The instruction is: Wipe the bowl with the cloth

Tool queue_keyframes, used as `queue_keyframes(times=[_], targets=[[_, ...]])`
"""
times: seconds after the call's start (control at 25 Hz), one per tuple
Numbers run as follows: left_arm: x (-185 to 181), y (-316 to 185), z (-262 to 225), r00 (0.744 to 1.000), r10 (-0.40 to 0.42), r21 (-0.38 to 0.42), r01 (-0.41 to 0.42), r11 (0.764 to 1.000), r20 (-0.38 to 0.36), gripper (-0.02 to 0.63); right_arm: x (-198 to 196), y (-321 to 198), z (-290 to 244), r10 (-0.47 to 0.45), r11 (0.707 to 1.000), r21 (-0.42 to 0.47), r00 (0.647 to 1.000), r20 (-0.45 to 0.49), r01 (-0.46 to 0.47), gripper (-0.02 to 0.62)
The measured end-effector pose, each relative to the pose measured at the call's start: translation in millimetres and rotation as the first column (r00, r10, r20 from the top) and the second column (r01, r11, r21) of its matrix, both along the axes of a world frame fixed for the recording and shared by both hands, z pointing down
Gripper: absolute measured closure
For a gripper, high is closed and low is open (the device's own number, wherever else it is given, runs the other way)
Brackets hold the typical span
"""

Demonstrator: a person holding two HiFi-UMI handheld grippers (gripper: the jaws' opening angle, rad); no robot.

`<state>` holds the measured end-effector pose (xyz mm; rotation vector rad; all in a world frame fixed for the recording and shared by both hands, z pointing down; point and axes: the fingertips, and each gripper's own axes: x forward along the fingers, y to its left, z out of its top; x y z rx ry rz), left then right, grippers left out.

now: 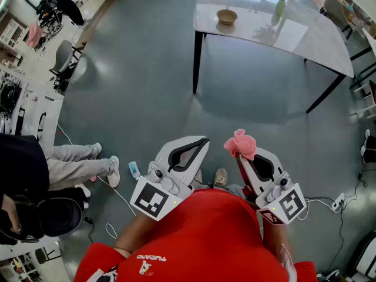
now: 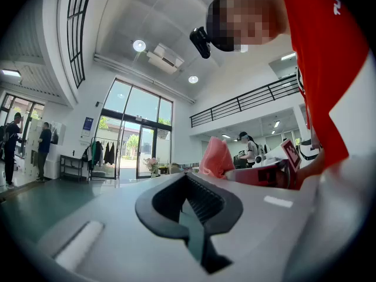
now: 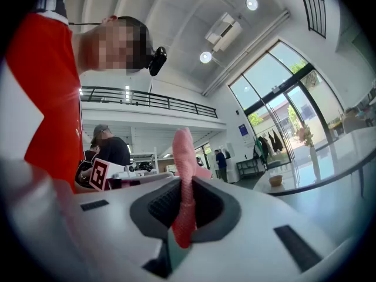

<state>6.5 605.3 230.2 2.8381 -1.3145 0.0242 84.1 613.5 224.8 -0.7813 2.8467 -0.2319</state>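
Right gripper (image 1: 237, 153), low in front of a red shirt (image 1: 205, 234): clenched on the cloth (image 1: 241, 144), pads pinching one narrow fold. Pink, soft-looking, with a fine nubbly weave. Bunched into a crumpled wad just past the jaw tips in the head view; in the right gripper view, a thin upright strip between the pads, poking out above and below them.

Left gripper (image 1: 203, 141), just beside and level: jaws pressed together, nothing between them.

Bowl (image 1: 227, 16) well apart from both grippers, across a stretch of grey-green floor (image 1: 147, 87), on the pale table (image 1: 305, 34). Small, round, tan-brown, upright, near the table's left end. A green vase (image 1: 281, 7) of flowers further along the same top. In the right gripper view, a small shape on the table's edge, off to the right of the cloth.
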Motion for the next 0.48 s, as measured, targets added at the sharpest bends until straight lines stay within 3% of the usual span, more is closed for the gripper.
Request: queue_keyframes(times=[0.48], targets=[[-0.1, 0.7, 2.2, 1.0, -0.008, -0.007, 0.008, 1.0, -0.005, 0.601, 0.4, -0.6, 1.4, 0.005, 1.0, -0.012, 1.0, 0.013, -0.005, 0.572]])
